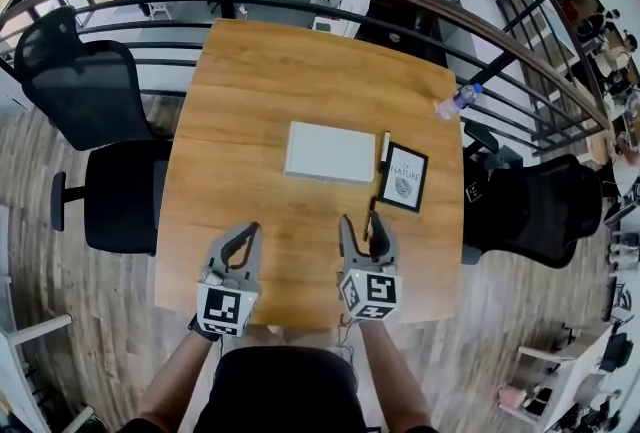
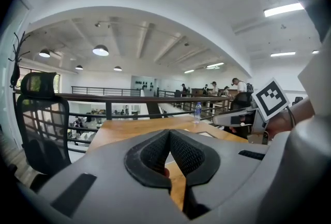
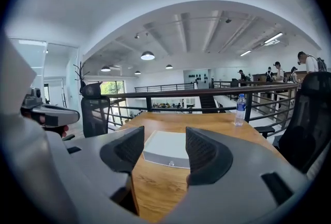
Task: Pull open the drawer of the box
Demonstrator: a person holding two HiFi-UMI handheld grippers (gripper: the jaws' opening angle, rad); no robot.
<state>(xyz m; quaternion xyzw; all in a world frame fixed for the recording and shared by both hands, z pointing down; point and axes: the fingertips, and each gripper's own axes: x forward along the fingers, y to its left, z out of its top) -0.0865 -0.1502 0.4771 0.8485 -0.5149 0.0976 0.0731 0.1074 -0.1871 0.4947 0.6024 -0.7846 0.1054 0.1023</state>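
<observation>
Seen from my head, looking down, a wooden desk (image 1: 250,91) fills the middle. Two black office chairs (image 1: 110,191) stand off its left side. At the near edge, left of centre, is my left gripper (image 1: 248,230). Its fingers (image 2: 152,155) are pressed together at the tips with nothing between them, and they hang just above the wood. Further in, near the middle of the desk, lies the box (image 1: 330,152). It is flat, white and rectangular, with a long side facing me, and it is well apart from both grippers. In the right gripper view a small round knob (image 3: 170,164) shows at the centre of the box's near face. It is probably the drawer's pull, though the view is too small for me to make out the drawer's edges. My right gripper (image 1: 361,226) is at the near edge, right of centre, and points toward the box. Its fingers (image 3: 126,148) stand wide apart and empty, with the box in line between them but far ahead. Just beside the box's right end lies a pen (image 1: 385,151), and to the right of the pen is a black-framed card (image 1: 403,177). A water bottle (image 1: 458,101) stands at the far right edge of the desk. Another black chair (image 1: 535,206) sits off the desk's right side.
</observation>
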